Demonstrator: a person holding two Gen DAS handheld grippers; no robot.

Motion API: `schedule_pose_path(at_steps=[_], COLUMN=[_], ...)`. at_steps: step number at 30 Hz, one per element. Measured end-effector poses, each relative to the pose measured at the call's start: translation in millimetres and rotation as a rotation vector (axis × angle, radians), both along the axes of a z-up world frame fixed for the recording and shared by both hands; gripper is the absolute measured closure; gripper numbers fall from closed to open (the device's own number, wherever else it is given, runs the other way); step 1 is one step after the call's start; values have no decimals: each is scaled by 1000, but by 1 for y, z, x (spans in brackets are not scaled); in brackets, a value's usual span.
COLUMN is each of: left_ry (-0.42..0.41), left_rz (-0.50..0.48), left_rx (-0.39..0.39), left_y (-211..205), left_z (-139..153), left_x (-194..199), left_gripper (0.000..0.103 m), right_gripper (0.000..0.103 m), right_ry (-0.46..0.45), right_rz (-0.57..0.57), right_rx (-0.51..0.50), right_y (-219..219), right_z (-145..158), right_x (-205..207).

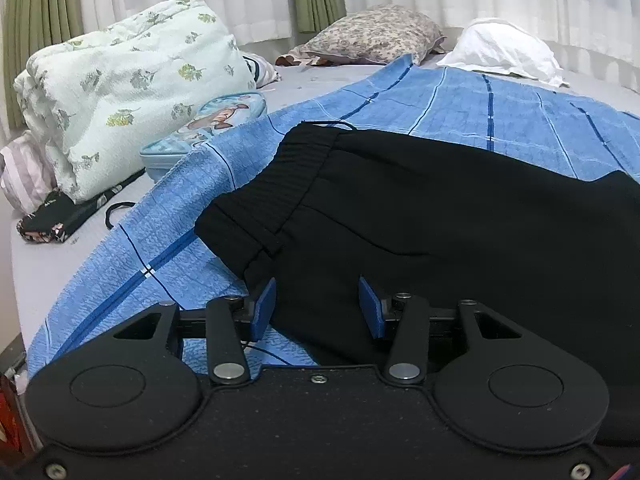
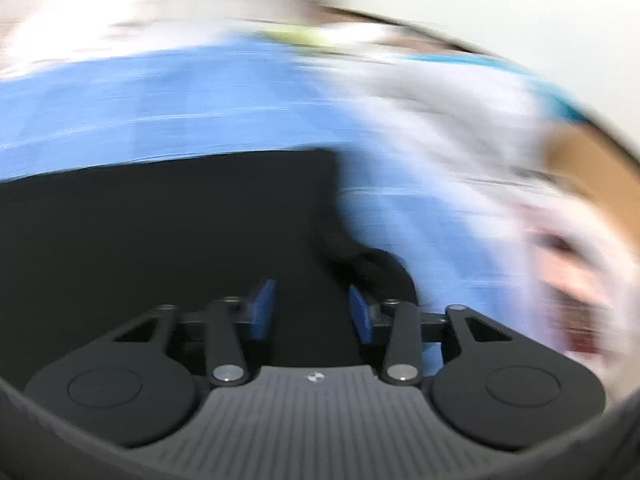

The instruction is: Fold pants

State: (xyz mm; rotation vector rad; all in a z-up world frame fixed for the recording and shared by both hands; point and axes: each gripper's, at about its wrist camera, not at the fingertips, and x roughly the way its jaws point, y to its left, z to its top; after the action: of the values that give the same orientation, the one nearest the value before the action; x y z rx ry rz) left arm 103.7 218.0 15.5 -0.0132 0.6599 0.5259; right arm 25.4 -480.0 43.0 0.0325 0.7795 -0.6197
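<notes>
Black pants (image 1: 420, 216) fill the space right in front of our left gripper (image 1: 318, 306), whose blue pads (image 1: 264, 308) stand well apart with the dark cloth lying between them but not pinched; we hold nothing on this side. The pants lie on the blue striped blanket (image 1: 460, 96), spread over the bed (image 1: 48, 264), and we take that blanket as our landmark. Their ribbed elastic waistband (image 1: 288, 172) runs near the blanket's left edge, with a drawstring loop showing at its far end.

Our right gripper (image 2: 310, 308) is also wide open and empty, with black cloth under and between its pads. That view is badly smeared, so we can only tell that a squarish corner of the pants sits on the blanket there.

We judge the fold is under way rather than finished: the garment looks flat and doubled leg on leg, though we cannot confirm this. Bringing the hems up to the waistband appears to be left.

Off the blanket's left edge sit a floral quilt (image 1: 128, 84) and a cartoon pouch (image 1: 208, 128); beyond its far edge lie two pillows (image 1: 376, 34).
</notes>
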Motion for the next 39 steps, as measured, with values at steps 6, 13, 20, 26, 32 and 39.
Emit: schedule_pose_path(at_steps=[6, 13, 20, 26, 32, 39], left_ry=[0, 3, -33, -32, -12, -6], left_rz=[15, 16, -98, -196, -264, -274], left_rx=[3, -38, -84, -150, -117, -58], left_y=[-1, -4, -38, -68, -92, -102], left_z=[1, 12, 31, 31, 17, 3], left_x=[1, -4, -17, -27, -33, -34], left_gripper=[58, 49, 42, 39, 38, 31], right_gripper=[39, 34, 28, 27, 23, 16], right_ry=[-148, -131, -195, -197, -175, -150], right_rz=[49, 334, 609, 679, 707, 750], right_rx=[113, 260, 369, 430, 352, 266], right_y=[-1, 102, 251, 330, 363, 376], right_z=[32, 20, 13, 0, -19, -21], right_x=[-25, 27, 68, 65, 47, 34])
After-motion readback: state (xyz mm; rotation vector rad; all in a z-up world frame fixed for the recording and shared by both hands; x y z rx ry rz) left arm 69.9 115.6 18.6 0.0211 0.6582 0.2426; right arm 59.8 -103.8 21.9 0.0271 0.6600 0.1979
